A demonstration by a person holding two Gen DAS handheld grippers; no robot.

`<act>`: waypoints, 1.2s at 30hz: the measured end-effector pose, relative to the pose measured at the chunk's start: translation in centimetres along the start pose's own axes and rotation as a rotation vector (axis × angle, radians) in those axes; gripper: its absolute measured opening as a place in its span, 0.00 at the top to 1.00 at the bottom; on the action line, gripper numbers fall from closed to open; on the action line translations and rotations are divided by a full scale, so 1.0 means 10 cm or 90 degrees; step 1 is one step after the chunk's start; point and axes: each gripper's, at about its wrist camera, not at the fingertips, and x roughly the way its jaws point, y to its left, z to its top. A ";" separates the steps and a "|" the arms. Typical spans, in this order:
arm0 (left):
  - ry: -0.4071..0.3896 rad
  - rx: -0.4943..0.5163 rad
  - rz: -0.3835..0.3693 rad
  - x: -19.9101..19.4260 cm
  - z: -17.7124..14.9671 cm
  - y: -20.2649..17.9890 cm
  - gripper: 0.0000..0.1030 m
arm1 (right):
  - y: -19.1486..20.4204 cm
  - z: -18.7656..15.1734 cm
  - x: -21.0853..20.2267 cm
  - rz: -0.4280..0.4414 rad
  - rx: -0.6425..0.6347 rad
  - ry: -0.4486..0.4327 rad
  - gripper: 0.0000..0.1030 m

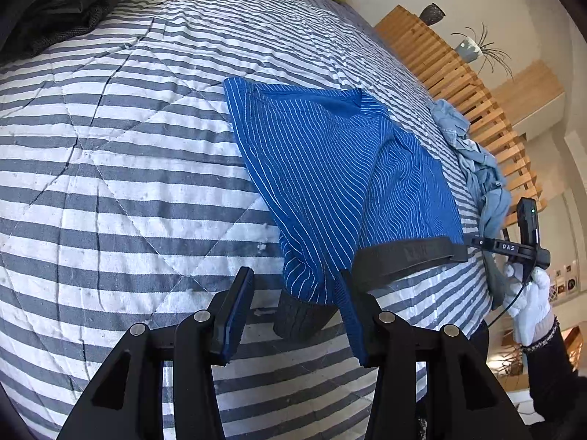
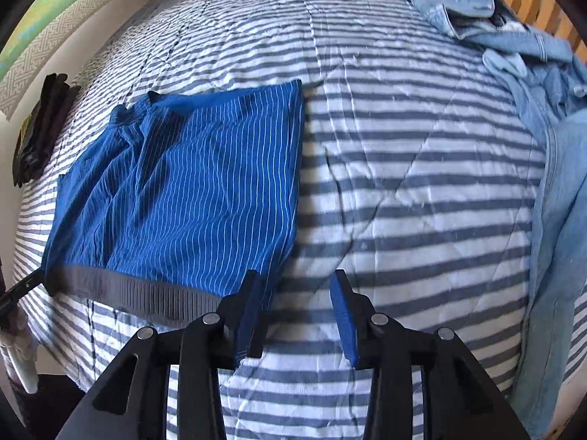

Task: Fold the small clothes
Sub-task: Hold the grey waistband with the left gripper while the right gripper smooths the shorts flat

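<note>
Here, a pair of blue pinstriped shorts (image 2: 190, 183) with a grey ribbed waistband (image 2: 146, 295) lies on a bed covered by a grey-and-white striped quilt (image 2: 403, 183). In the right wrist view the shorts lie mostly flat, left of centre, the waistband nearest the camera and one straight folded edge running up the middle of the quilt.

The left tool (image 1: 293, 308) has its jaws spread apart, and nothing is clamped between them. Its right finger sits against the near end of the waistband, where the cloth bunches up and lifts a little off the quilt. The right tool (image 2: 293, 311) likewise has its jaws parted and empty; its left finger lies just beside the near corner of the shorts, over the quilt. In the left wrist view the right tool appears at the far end of the waistband, held by a white-gloved hand (image 1: 528, 300).

A crumpled pale denim garment (image 2: 543, 84) lies along the right side of the bed, well apart from the shorts. A stack of dark folded clothes (image 1: 55, 3) sits at the far left corner.
</note>
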 end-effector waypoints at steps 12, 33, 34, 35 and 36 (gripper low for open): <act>-0.016 -0.079 -0.050 -0.19 -0.02 0.15 0.64 | -0.06 -0.20 -0.07 0.045 0.043 -0.002 0.65; 0.048 -0.053 -0.011 -0.26 -0.02 -0.14 0.93 | -0.01 -0.34 -0.17 0.149 0.050 0.005 0.95; 0.054 -0.049 -0.002 -0.26 -0.03 -0.17 0.93 | -0.04 -0.35 -0.23 0.160 0.052 0.006 0.95; 0.064 -0.046 0.006 -0.23 -0.06 -0.20 0.92 | -0.04 -0.36 -0.27 0.160 0.047 0.003 0.95; 0.079 -0.039 0.017 -0.17 -0.09 -0.21 0.89 | -0.03 -0.37 -0.27 0.148 0.037 0.000 0.95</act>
